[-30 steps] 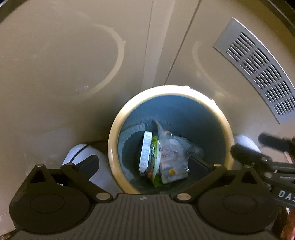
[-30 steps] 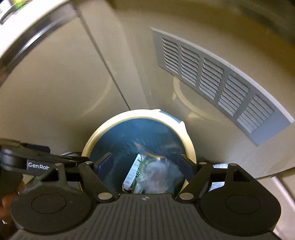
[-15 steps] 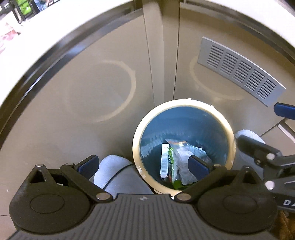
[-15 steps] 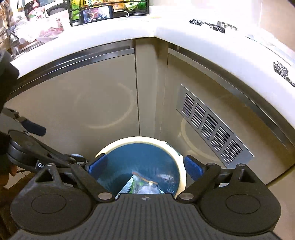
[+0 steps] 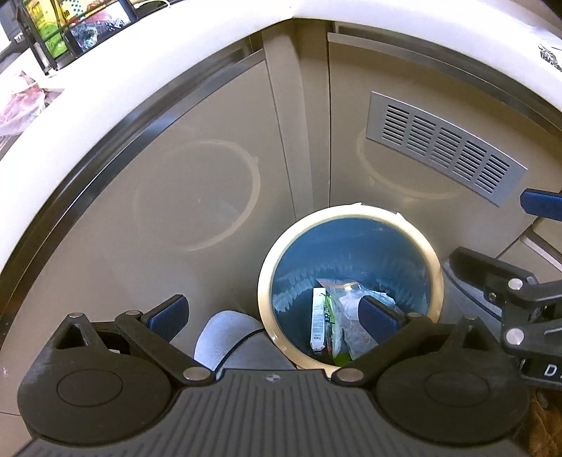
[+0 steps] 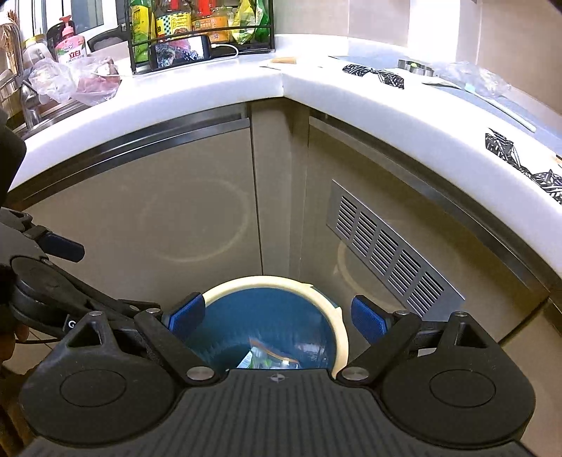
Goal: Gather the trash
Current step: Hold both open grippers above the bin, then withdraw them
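Note:
A round bin (image 5: 351, 214) with a cream rim and a blue liner stands on the floor in the corner of the cabinets; the right wrist view shows it (image 6: 274, 281) too. Inside lie a white carton (image 5: 318, 323), a green wrapper (image 5: 330, 337) and a clear plastic bag (image 5: 346, 316). My left gripper (image 5: 272, 314) hangs open above the bin's left rim, nothing between its blue pads. My right gripper (image 6: 277, 314) is open too, wide over the bin's mouth and empty. The right gripper's fingers (image 5: 491, 267) also show at the left view's right edge.
Beige cabinet doors (image 6: 158, 225) with a grey vent grille (image 6: 386, 260) rise behind the bin. The white counter (image 6: 316, 88) above carries a crumpled plastic bag (image 6: 70, 81), a wire rack (image 6: 200, 31) of bottles, a phone (image 6: 182, 51) and clear wrap (image 6: 474, 79). A grey foot (image 5: 228, 334) stands left of the bin.
Both grippers have risen and tilted up away from the bin, so the counter now shows. The right gripper's jaws spread a little wider. The trash in the bin lies still.

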